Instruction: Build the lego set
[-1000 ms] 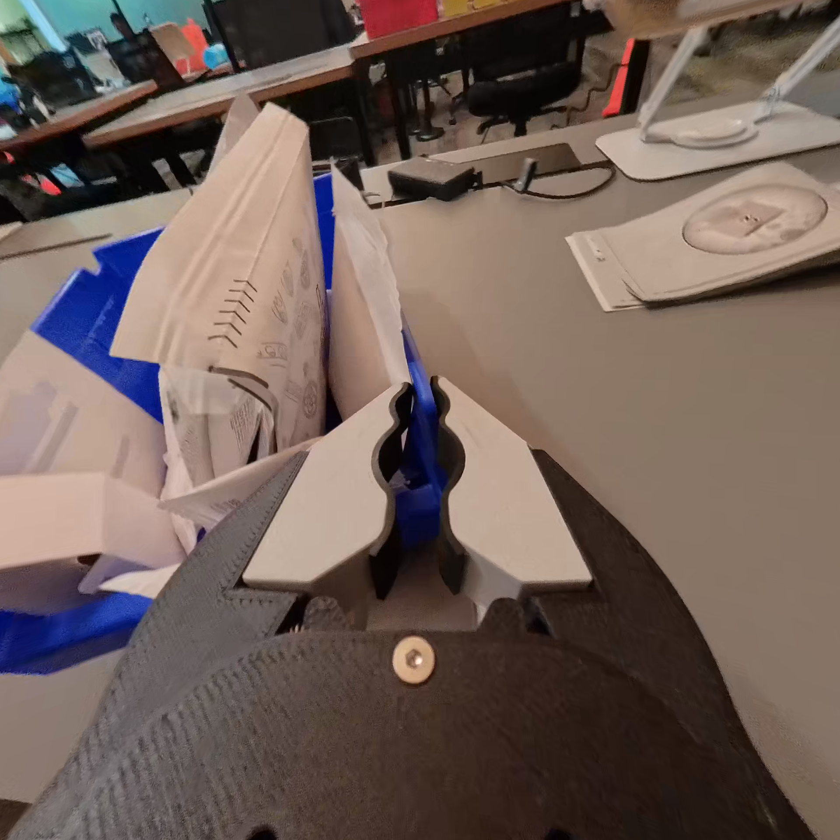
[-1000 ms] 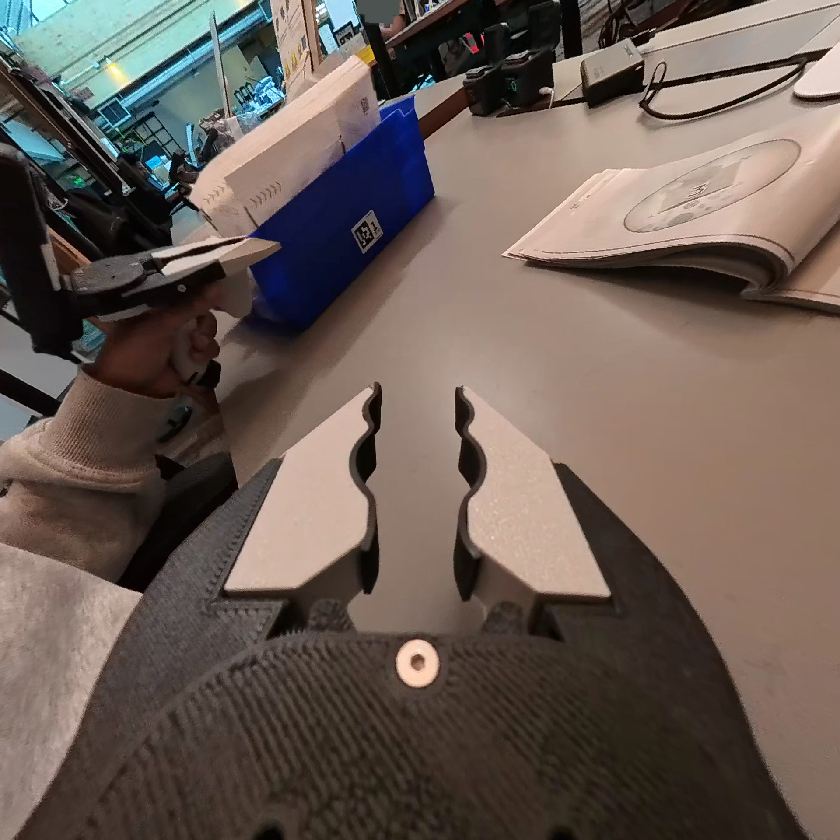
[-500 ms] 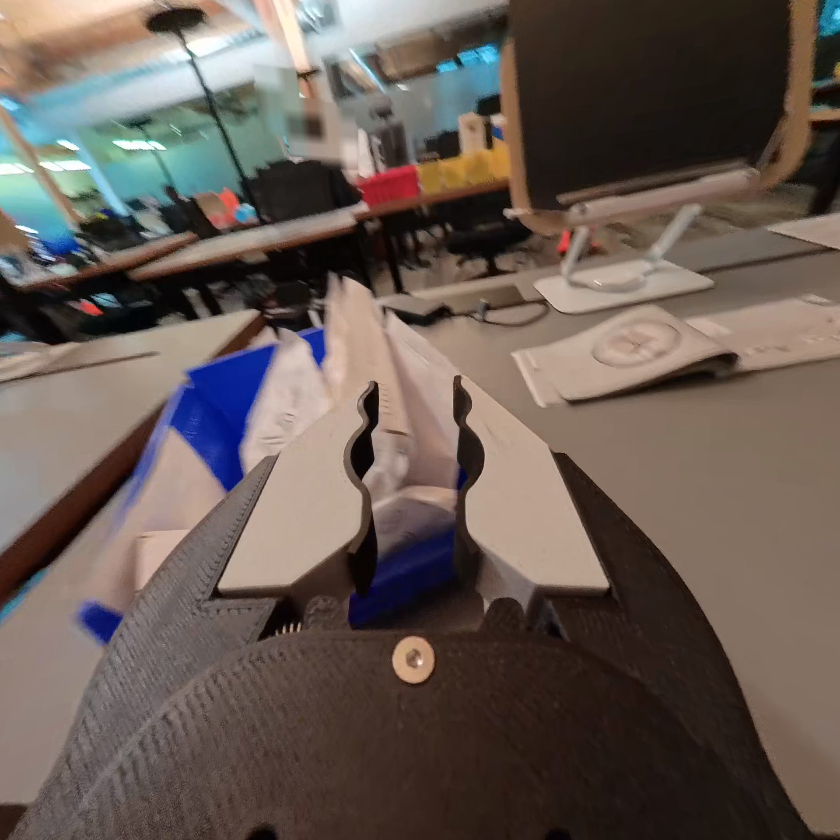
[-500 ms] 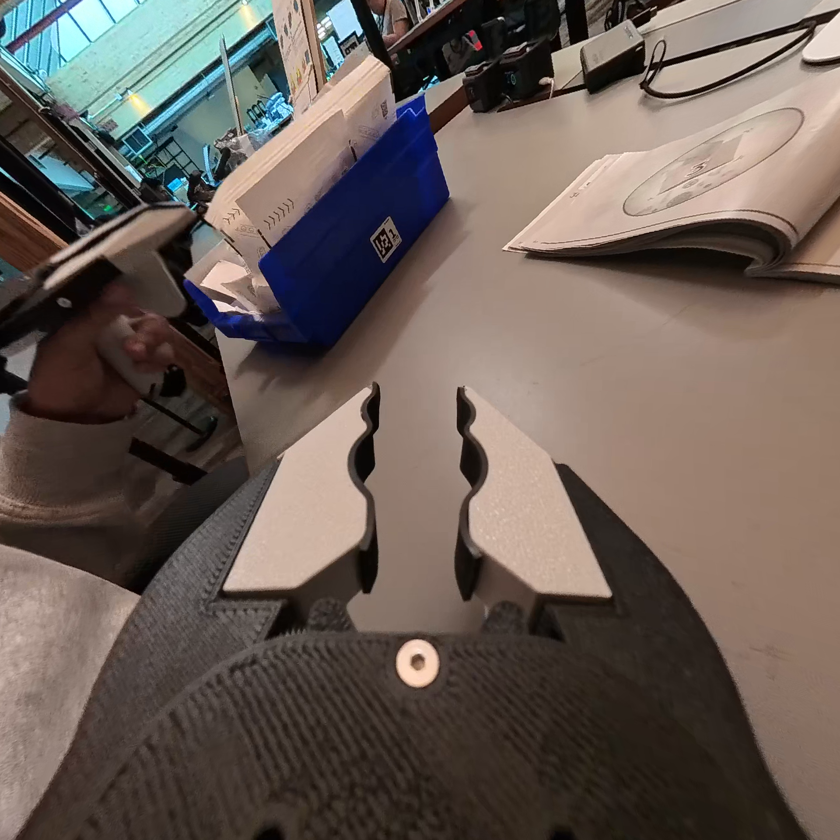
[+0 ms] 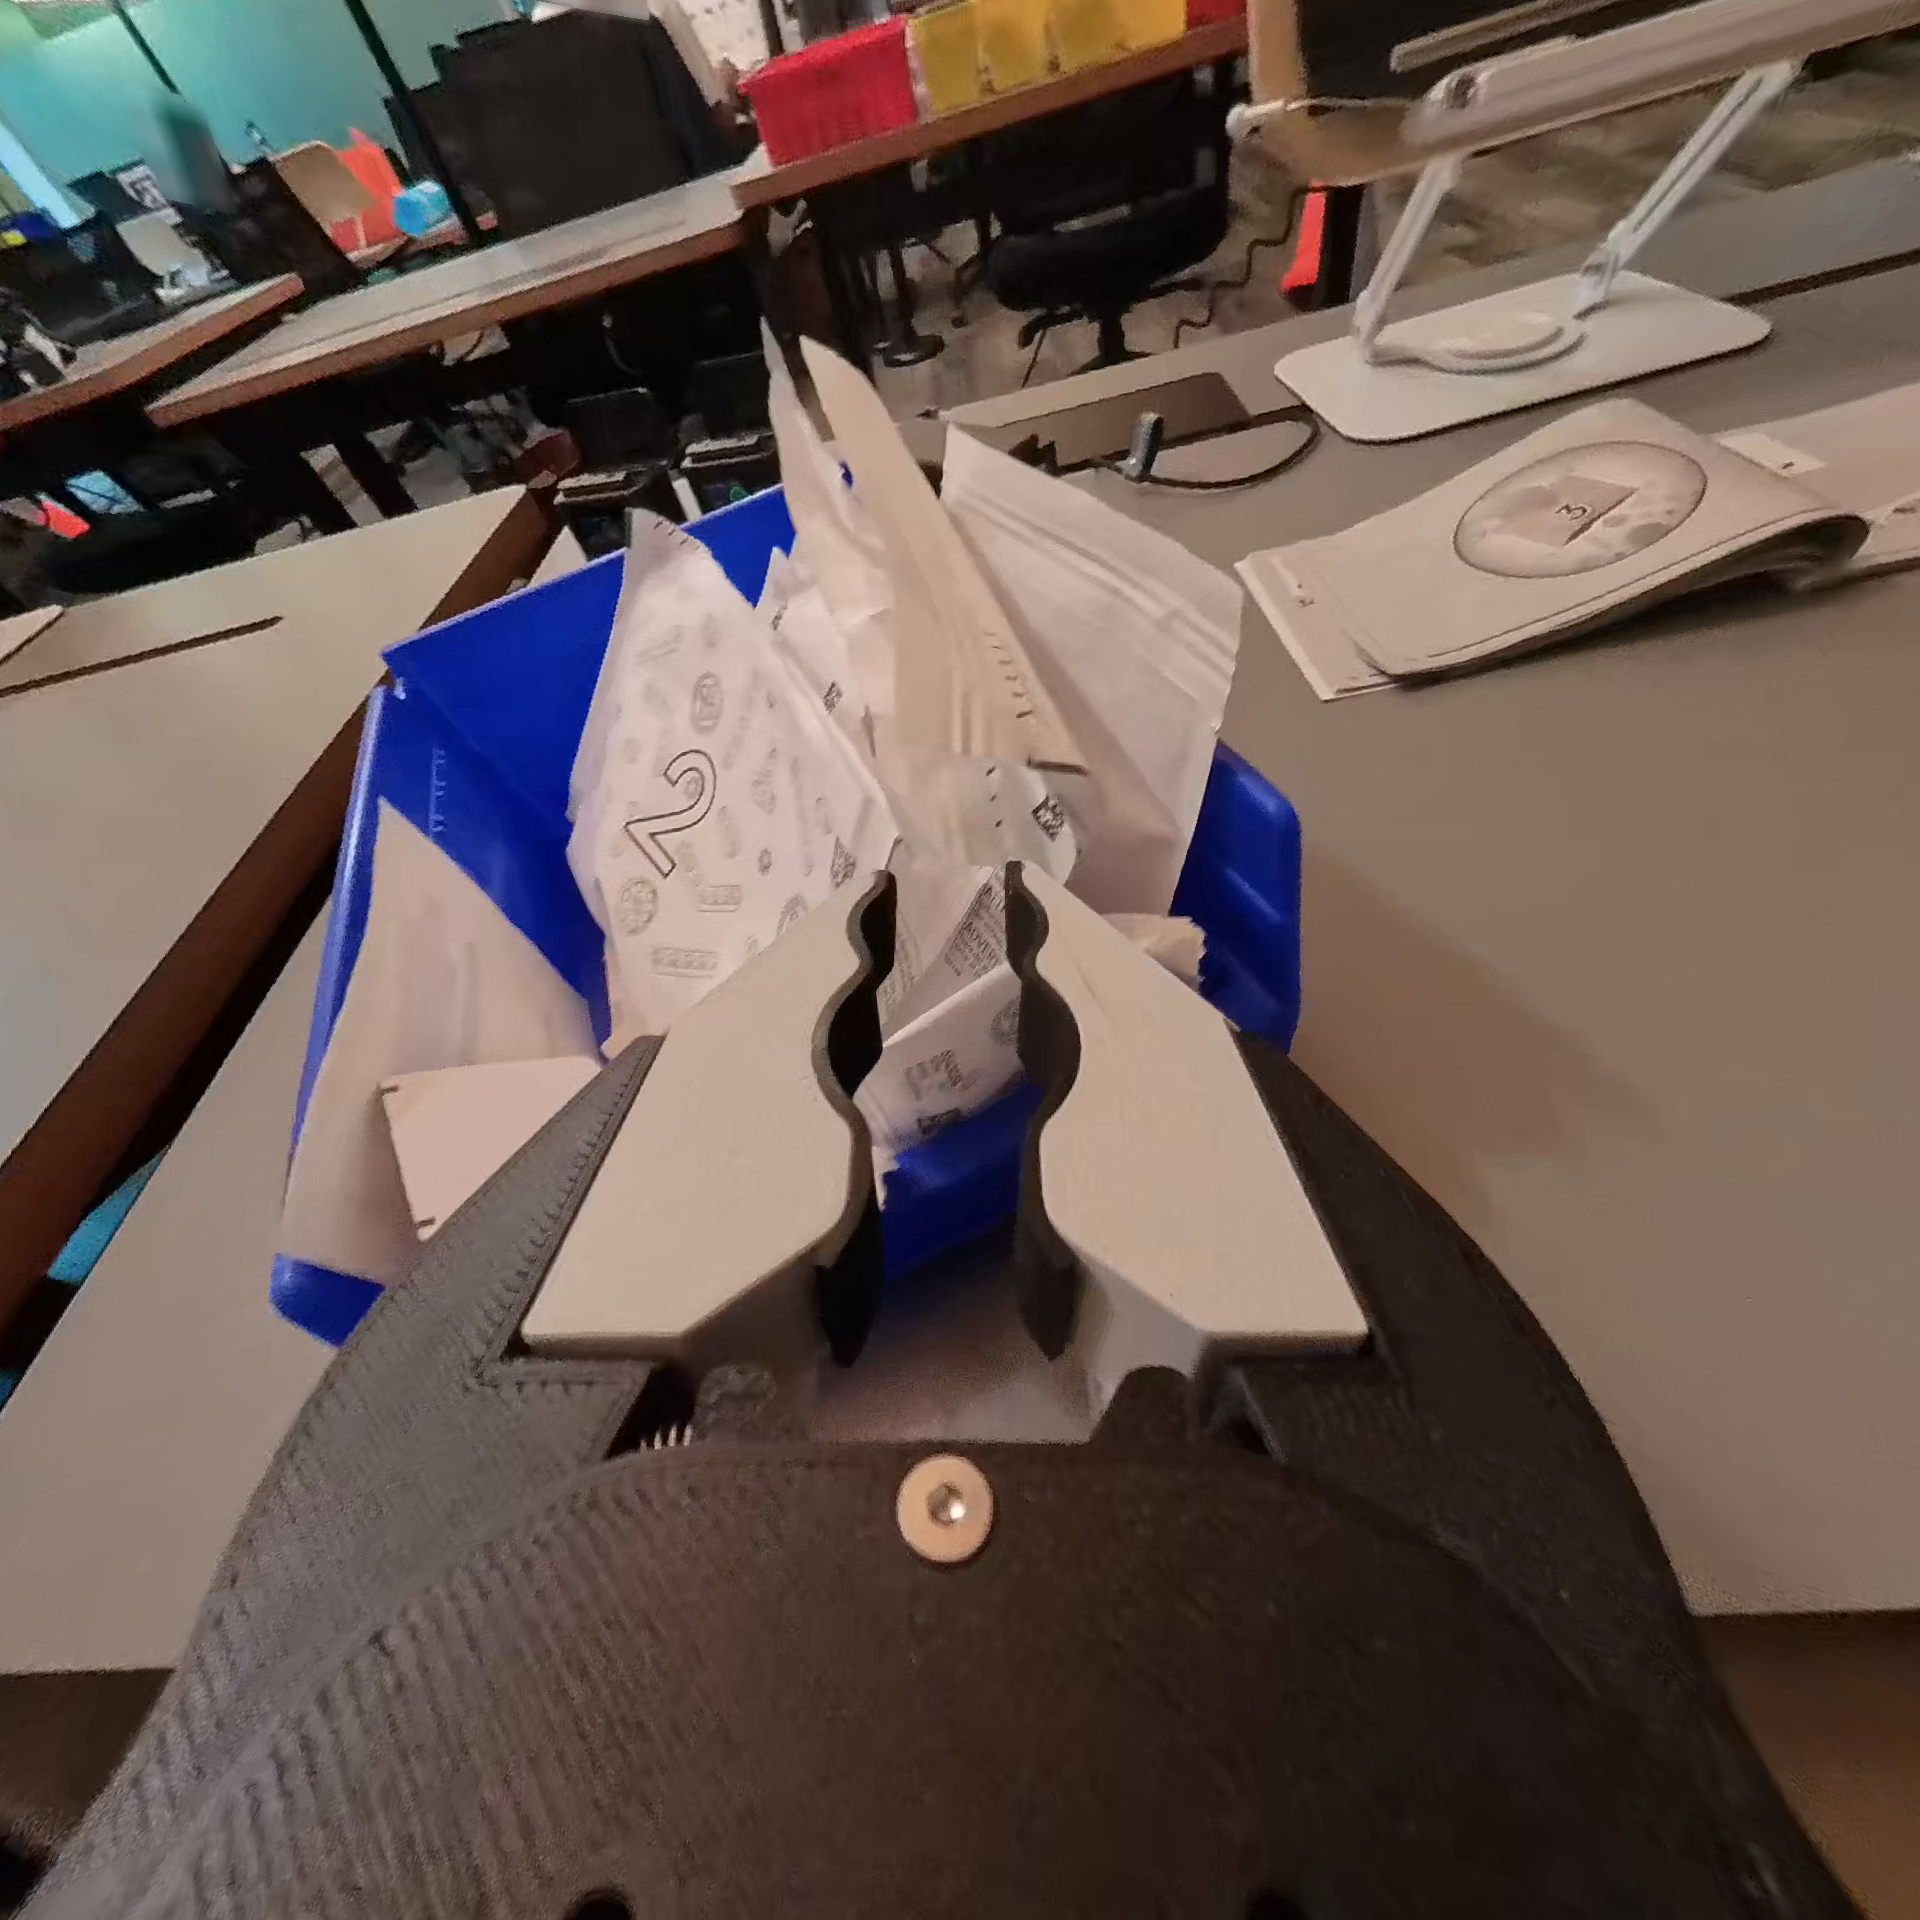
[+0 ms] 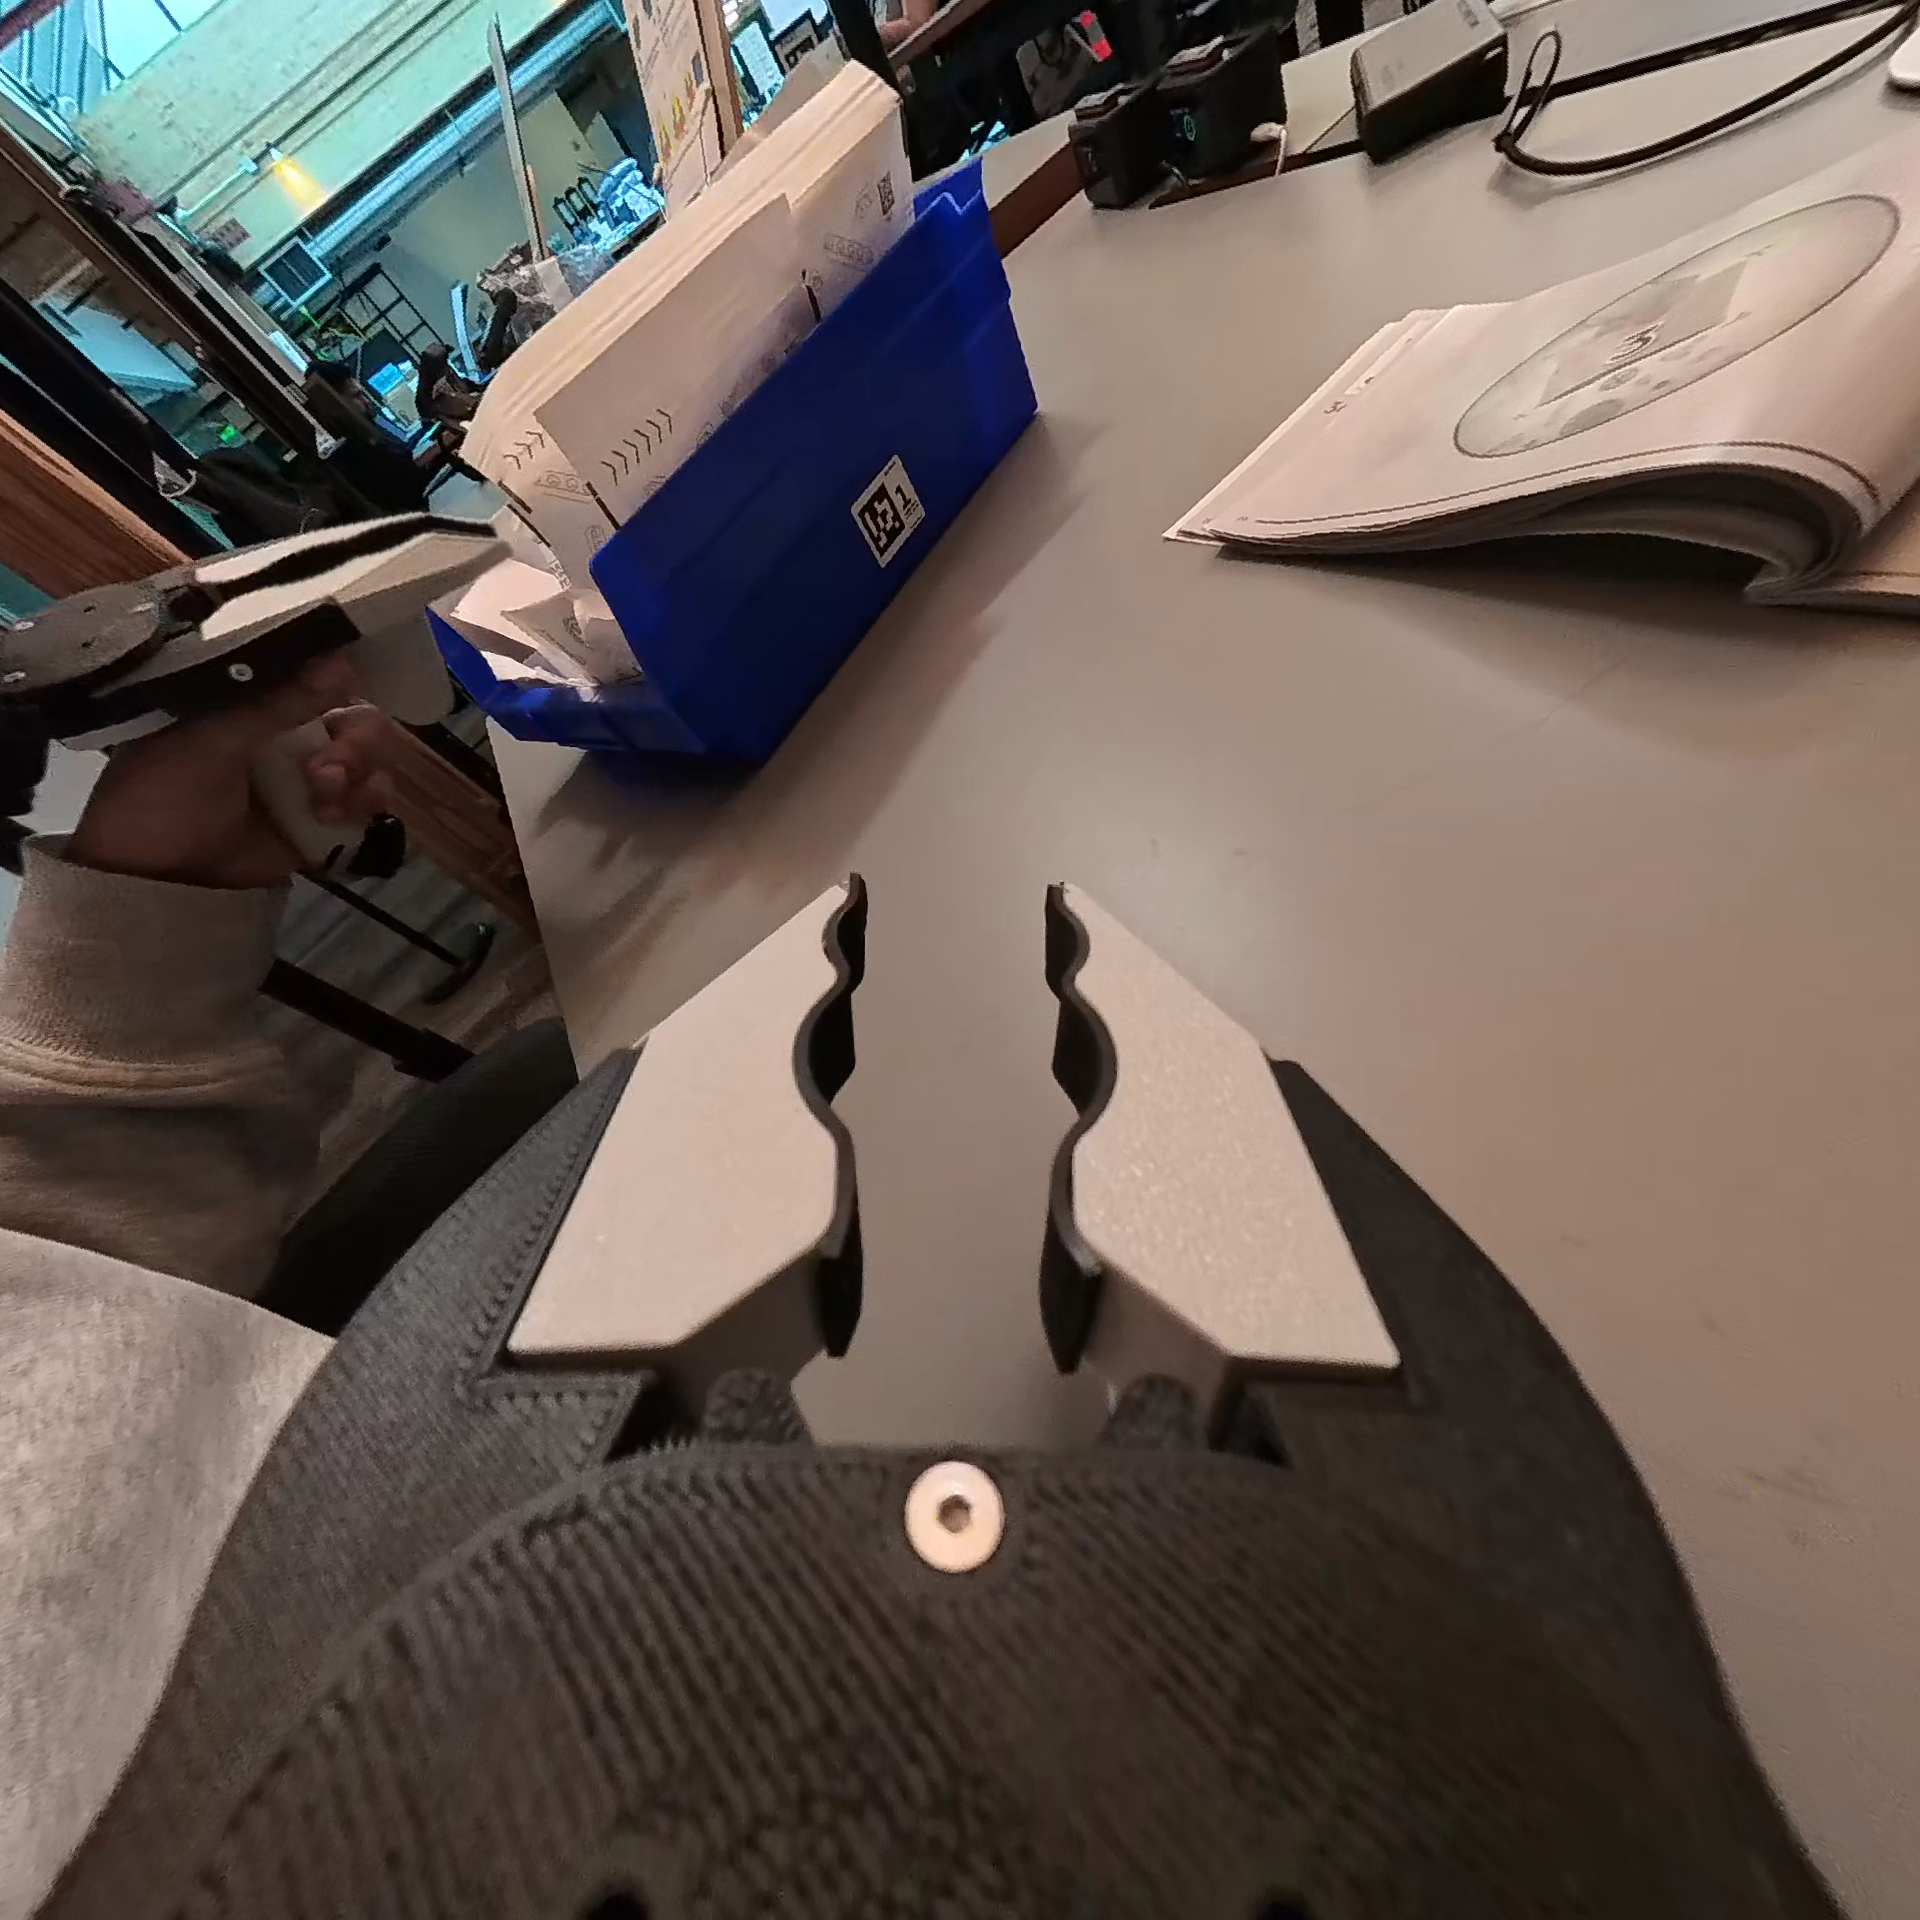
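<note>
Jaws of both grippers parted, empty; one blue bin [image 5: 488, 727]; one open booklet [image 6: 1621, 416].

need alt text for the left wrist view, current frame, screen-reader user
The open left gripper hangs empty over the near end of a blue bin stuffed with white paper bags and sitting on a grey table. An open instruction booklet lies to the right, a white stand behind it, with more desks beyond.
</note>
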The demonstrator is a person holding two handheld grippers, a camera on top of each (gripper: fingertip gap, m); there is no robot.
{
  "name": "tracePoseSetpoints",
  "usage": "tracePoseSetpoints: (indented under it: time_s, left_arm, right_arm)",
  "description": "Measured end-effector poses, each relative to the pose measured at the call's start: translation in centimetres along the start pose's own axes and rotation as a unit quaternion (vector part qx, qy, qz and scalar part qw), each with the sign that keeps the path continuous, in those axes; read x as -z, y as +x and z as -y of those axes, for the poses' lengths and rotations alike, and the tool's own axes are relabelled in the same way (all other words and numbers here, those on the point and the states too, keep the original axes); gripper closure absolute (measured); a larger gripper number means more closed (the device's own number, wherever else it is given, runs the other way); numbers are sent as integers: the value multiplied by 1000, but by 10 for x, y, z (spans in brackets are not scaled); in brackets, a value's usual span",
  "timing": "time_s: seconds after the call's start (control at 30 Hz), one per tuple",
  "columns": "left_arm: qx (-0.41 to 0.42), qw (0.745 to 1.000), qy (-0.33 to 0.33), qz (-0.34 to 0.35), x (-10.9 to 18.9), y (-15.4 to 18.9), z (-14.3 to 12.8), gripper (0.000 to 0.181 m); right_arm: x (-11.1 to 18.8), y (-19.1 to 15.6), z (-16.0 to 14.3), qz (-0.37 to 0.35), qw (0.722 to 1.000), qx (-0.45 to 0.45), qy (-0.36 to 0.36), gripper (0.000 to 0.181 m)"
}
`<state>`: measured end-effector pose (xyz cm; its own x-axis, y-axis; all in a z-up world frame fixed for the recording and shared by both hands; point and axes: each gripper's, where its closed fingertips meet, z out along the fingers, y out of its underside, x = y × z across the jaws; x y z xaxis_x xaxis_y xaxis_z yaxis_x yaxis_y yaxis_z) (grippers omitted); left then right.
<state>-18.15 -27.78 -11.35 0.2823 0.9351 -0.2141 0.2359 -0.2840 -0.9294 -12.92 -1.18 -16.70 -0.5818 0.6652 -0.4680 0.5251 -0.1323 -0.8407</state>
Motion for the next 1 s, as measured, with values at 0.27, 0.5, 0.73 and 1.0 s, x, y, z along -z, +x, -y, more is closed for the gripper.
tracePoseSetpoints:
  time_s: [0.27, 0.5, 0.73, 1.0]
  left_arm:
    - [30, 999, -12, 14, -16, -9, 5, 160]
    - [34, 999, -31, 8, -27, -9, -2, 166]
    - [71, 991, -16, 112, -18, -79, 1, 179]
    - [132, 977, 5, 169, 2, -130, -8, 180]
  right_arm:
    - [1, -2, -1, 2, 1000, -3, 1, 148]
    - [2, 0, 0, 9, 1000, -17, 3, 148]
    - [4, 0, 2, 17, 999, -24, 12, 148]
    - [1, 1, -1, 22, 999, -37, -1, 148]
